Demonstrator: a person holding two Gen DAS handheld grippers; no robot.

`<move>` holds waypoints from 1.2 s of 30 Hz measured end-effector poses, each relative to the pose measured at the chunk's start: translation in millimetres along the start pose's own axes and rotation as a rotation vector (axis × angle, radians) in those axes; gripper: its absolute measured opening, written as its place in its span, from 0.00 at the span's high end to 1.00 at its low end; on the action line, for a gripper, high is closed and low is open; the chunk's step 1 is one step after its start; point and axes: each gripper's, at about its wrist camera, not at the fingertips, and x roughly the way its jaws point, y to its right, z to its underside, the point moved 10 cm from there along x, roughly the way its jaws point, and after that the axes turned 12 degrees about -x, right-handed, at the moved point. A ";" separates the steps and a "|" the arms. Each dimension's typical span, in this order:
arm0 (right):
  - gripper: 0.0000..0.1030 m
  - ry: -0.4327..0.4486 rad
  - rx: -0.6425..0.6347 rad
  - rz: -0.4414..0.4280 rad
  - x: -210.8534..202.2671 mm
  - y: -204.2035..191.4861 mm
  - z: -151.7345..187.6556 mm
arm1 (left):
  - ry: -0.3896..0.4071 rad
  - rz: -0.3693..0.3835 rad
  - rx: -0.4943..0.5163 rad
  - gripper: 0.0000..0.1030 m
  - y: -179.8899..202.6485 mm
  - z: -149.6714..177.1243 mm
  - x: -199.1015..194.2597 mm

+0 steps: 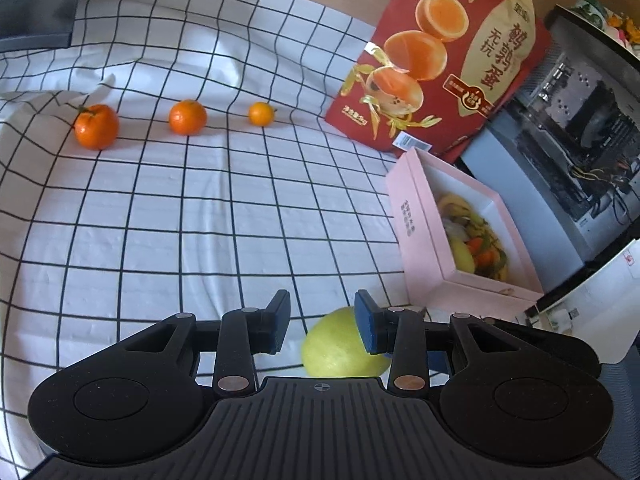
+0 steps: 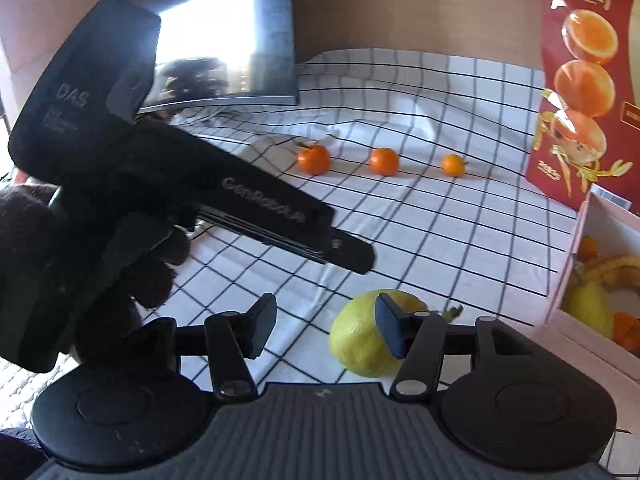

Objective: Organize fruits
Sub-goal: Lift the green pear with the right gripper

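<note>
The left gripper (image 1: 322, 322) fills the bottom of its own view, fingers apart with nothing between them; a yellow-green fruit (image 1: 340, 346) lies on the cloth (image 1: 168, 216) just beyond, partly hidden behind the right-hand pad (image 1: 366, 326). The right gripper (image 2: 324, 330) hangs over the same fruit (image 2: 362, 338) — its fingers also stand apart, and one pad overlaps the fruit in the picture, though whether it touches cannot be told from this angle. In the right wrist view the left gripper's black body (image 2: 256, 216) slants in from the left, held by a gloved hand (image 2: 60, 248). Further back on the checked cloth three oranges sit in a row, well apart: a large one (image 1: 97, 126) with a stem, a middle one (image 1: 187, 117) and a small one (image 1: 261, 113). To the right an open pink box (image 1: 416, 224) holds mixed fruit and peel, and a red carton (image 1: 436, 56) leans behind it. A dark tablet (image 2: 224, 36) lies at the far edge of the cloth.
</note>
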 end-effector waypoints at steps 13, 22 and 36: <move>0.49 -0.031 -0.029 -0.091 33.5 -18.1 -4.2 | 0.065 -0.069 -0.137 0.62 -47.3 -2.7 -26.6; 0.50 -0.083 -0.022 -0.099 35.8 -25.0 11.8 | 0.068 -0.091 -0.186 0.62 -66.6 2.2 -28.6; 0.44 -0.036 0.425 0.110 -15.3 84.2 31.7 | 0.001 -0.015 -0.085 0.62 -21.8 5.7 -1.5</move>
